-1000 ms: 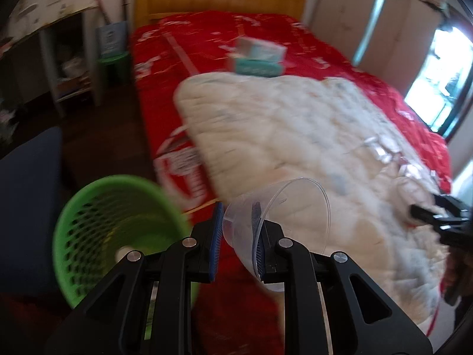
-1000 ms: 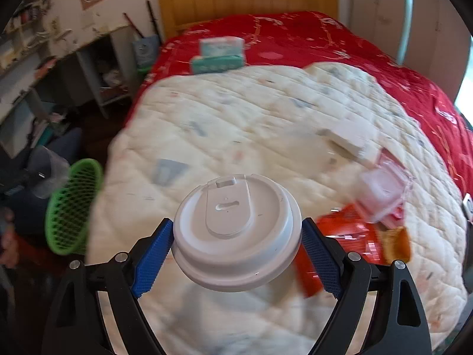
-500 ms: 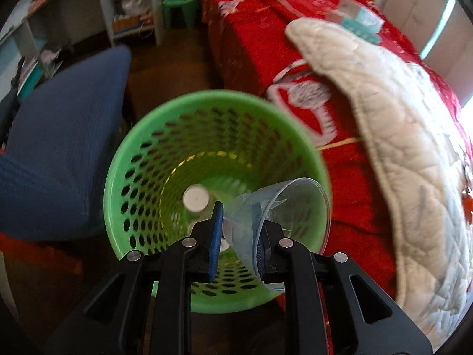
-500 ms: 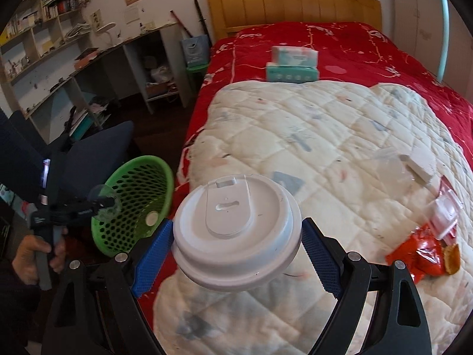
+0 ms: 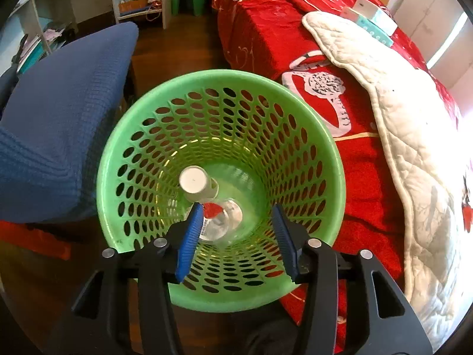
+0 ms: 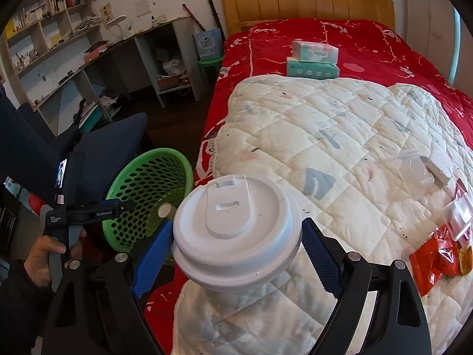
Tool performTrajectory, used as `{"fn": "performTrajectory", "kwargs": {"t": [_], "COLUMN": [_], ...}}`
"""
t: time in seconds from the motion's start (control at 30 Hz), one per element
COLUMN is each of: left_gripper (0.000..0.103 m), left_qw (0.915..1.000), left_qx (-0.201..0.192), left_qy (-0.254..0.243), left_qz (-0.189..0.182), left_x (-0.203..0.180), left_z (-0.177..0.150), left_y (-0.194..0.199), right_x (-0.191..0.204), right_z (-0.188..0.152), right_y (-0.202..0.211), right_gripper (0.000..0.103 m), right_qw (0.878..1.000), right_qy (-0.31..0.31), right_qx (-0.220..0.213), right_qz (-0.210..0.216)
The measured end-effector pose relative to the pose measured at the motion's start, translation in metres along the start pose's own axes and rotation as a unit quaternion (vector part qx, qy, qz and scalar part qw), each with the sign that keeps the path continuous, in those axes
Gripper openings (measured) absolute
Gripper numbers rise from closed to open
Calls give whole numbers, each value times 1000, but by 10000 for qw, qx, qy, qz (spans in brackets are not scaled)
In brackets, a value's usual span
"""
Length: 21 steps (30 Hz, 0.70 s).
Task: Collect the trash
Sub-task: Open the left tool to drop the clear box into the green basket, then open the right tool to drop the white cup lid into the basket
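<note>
Two grippers work by the bed: the left gripper (image 5: 236,236) hangs over the green basket (image 5: 331,148), jaws opening with nothing between them; a clear cup (image 5: 227,222) and paper cup (image 5: 196,183) lie inside. The right gripper (image 6: 233,250) clamps a lidded white cup (image 6: 236,233) above the quilt (image 6: 340,124).

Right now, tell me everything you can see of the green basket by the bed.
The green basket is a round plastic bin, its wall pierced all over with oval holes, widening to a smooth rim. It stands upright on the dark floor between the red-covered bed and a blue chair. Inside lie a white paper cup and a clear plastic cup.
</note>
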<state>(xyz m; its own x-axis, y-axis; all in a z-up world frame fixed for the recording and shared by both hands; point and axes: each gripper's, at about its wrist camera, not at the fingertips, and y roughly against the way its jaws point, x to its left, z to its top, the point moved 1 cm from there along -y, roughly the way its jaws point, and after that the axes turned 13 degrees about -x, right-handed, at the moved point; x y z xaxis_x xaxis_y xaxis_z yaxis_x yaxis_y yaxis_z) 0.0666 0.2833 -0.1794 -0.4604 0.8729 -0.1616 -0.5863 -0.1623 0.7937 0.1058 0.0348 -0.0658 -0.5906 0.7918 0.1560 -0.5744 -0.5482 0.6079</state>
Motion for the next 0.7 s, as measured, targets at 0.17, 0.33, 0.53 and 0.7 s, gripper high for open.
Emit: {"fn": "performTrajectory", "kwargs": {"t": [0.17,0.33,0.53,0.7], "left_gripper": [49,54,58,63], "left_qw": [9999,9993,9982,9972], "left_qx": [-126,-341,-529,-640], "left_qy": [116,88,212,236], "left_qz": [-8,100,175,308], "left_x": [9,17,34,44], "left_z": [1,0,-2,-2], "left_y": [16,39,65,78], "right_x": [11,29,57,83], "right_z": [1,2,5,6], "right_y": [-3,-11,-31,-51], "right_gripper": [84,84,84,84], "right_qw": [9999,9995,9984,9969], "right_qy": [56,99,190,289], "right_qx": [-4,28,133,257], "right_qz": [123,293,521,690]}}
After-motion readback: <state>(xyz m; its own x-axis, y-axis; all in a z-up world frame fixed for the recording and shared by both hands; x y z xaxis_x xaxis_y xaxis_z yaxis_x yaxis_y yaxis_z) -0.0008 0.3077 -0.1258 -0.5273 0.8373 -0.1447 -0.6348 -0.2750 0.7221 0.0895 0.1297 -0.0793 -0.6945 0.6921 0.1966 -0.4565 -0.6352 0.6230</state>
